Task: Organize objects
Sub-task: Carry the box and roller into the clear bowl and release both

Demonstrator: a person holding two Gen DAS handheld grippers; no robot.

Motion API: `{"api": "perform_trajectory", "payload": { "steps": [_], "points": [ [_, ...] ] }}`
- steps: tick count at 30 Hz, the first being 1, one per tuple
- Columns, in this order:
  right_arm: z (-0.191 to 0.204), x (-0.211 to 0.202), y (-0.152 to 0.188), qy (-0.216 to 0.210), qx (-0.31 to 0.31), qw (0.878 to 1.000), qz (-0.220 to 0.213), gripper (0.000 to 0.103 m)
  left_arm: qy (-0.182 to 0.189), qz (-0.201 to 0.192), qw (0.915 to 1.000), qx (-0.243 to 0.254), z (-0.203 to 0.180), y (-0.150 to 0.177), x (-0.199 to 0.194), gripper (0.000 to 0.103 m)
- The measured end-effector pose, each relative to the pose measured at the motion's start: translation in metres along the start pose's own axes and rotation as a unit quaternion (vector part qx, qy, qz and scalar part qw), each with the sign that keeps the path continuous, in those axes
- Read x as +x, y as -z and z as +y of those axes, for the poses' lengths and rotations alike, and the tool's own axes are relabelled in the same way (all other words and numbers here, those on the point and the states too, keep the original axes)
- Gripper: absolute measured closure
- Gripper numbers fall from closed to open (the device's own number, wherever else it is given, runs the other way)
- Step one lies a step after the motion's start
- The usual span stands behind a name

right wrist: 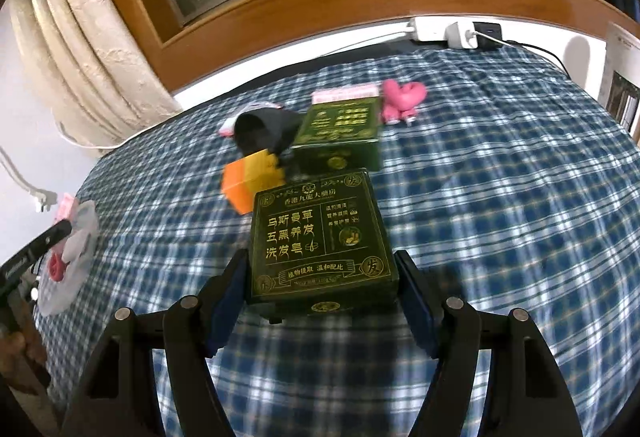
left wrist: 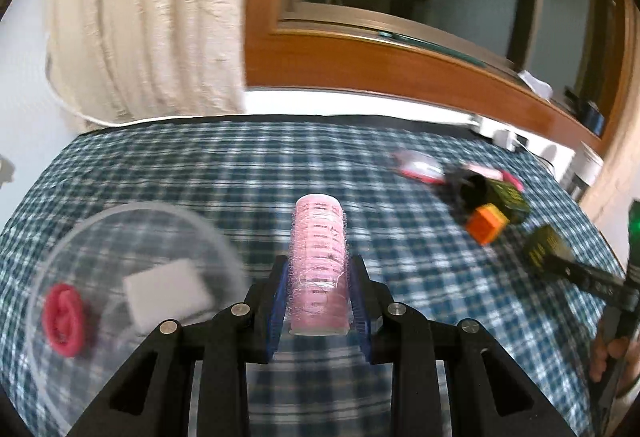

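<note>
While a blue checked cloth (right wrist: 500,165) covers the desk, we see a clear plastic bowl (left wrist: 60,237) at its left holding a white block (left wrist: 166,293) and red item (left wrist: 64,317). Our right hand-held gripper (right wrist: 322,297) grasps a dark green box (right wrist: 320,237); another green box (right wrist: 340,133) lies beyond it. Our left hand-held gripper (left wrist: 320,301) clamps a pink hair roller (left wrist: 319,257) beside the bowl.

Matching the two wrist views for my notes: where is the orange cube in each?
Left wrist: the orange cube sits right of centre, in front of a black cup.
Right wrist: the cube sits left of centre, beyond the held green box.
Shared landmark: the black cup.
</note>
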State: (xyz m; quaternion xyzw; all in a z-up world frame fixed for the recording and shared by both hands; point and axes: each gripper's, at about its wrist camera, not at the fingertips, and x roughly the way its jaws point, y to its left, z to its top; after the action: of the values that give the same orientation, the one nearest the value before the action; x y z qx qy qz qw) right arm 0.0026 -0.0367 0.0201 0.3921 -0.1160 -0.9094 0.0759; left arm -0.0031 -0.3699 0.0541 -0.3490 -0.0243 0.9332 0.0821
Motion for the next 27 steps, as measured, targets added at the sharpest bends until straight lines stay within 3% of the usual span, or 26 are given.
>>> {"api": "perform_trajectory", "payload": {
  "steps": [7, 14, 21, 27],
  "points": [
    [0.034, 0.001, 0.010, -0.013, -0.013, 1.000, 0.000, 0.032, -0.038, -0.005, 0.9991, -0.020, 0.051, -0.004, -0.001, 0.072],
    [0.096, 0.002, 0.008, -0.062, -0.055, 0.997, -0.001, 0.032, -0.062, 0.000, 0.9974, -0.036, 0.097, -0.006, 0.000, 0.072],
    [0.167, 0.004, 0.010, -0.126, -0.115, 0.985, 0.008, 0.032, -0.056, 0.018, 0.9966, -0.058, 0.132, -0.010, 0.010, 0.072],
    [0.229, 0.009, 0.022, -0.185, -0.167, 0.968, 0.029, 0.032, -0.034, 0.021, 0.9960, -0.080, 0.143, -0.007, 0.011, 0.072]
  ]
}}
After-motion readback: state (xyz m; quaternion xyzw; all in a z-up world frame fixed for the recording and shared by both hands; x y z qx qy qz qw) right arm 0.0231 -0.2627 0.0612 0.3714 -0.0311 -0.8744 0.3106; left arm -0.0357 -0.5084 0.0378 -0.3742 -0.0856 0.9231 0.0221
